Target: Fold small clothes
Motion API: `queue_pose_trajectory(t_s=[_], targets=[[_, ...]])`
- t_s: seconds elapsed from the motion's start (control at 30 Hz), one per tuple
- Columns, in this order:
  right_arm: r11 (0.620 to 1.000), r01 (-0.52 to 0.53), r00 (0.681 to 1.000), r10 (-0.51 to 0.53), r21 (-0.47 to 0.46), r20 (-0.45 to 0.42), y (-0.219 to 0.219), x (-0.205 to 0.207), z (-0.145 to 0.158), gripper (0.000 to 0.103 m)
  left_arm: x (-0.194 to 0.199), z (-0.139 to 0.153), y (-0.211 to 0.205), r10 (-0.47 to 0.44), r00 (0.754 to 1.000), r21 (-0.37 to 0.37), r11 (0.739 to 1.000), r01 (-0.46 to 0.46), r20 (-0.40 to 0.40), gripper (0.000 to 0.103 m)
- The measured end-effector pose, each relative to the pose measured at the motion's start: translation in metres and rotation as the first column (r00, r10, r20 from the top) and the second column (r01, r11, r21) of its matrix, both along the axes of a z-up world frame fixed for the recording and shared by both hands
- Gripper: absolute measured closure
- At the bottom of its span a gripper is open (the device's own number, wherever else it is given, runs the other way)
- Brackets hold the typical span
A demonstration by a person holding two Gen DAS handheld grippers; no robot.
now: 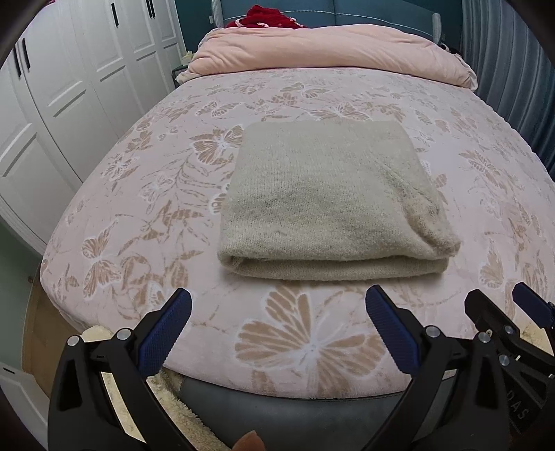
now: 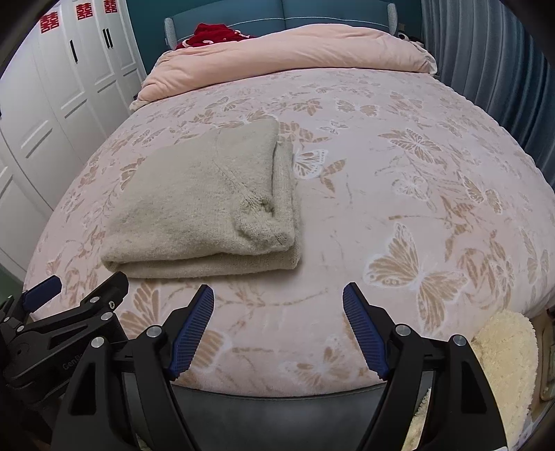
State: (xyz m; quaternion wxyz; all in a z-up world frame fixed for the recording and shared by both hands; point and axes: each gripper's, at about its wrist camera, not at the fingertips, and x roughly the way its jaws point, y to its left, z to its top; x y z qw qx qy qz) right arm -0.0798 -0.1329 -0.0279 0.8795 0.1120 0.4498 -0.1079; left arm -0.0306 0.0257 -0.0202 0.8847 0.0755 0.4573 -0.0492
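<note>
Bedroom. Bed [image 1: 145,194] fills both views, covered by a pink spread with a tan butterfly print; its near edge sits over a dark base. White wardrobe [image 1: 62,90] along the left wall, red paper emblems [image 2: 83,12] on the upper doors in the right wrist view, cut off by the lens rim. Grey curtain [image 2: 485,52] on the right, partly lost in the dark fisheye corner. Teal headboard [image 2: 312,10] at the far end, mostly hidden behind a pink duvet [image 1: 329,52] bunched across the bed's width. Red fabric [image 1: 270,17] behind the duvet, only its top visible; what it is cannot be made out.

Beige knit garment [image 1: 322,201] lies folded into a rough rectangle on the spread, middle of the bed, towards the near edge. Long axis runs near-to-far; rounded fold faces the grippers, layered edges stacked on its right side. Whether sleeves are tucked inside cannot be seen.

Cream fleecy item [image 2: 503,350] by the bed's near right corner, partly hidden.

Left gripper [image 1: 277,312]: jaws spread wide, nothing between them, just short of the garment's near fold. Right gripper [image 2: 277,305]: jaws apart, holding nothing, over bare spread to the garment's right.
</note>
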Motion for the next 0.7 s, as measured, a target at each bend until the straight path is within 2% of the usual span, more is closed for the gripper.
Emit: queue_pose_trajectory(t_s=[0.33,0.7], targets=[[0.999,0.034,0.999,-0.034,0.004,0.028,0.0036,-0.0016,0.0067,0.028,0.0021,0.0051,0.004,0.019,0.999,-0.031,0.999,-0.018,0.032,0.005],[0.999,0.037,0.999,-0.037,-0.025,0.027,0.009,0.0,0.0078,0.028,0.0025,0.0068,0.0011,-0.003,0.999,-0.009,1.0,0.004,0.051,0.006]])
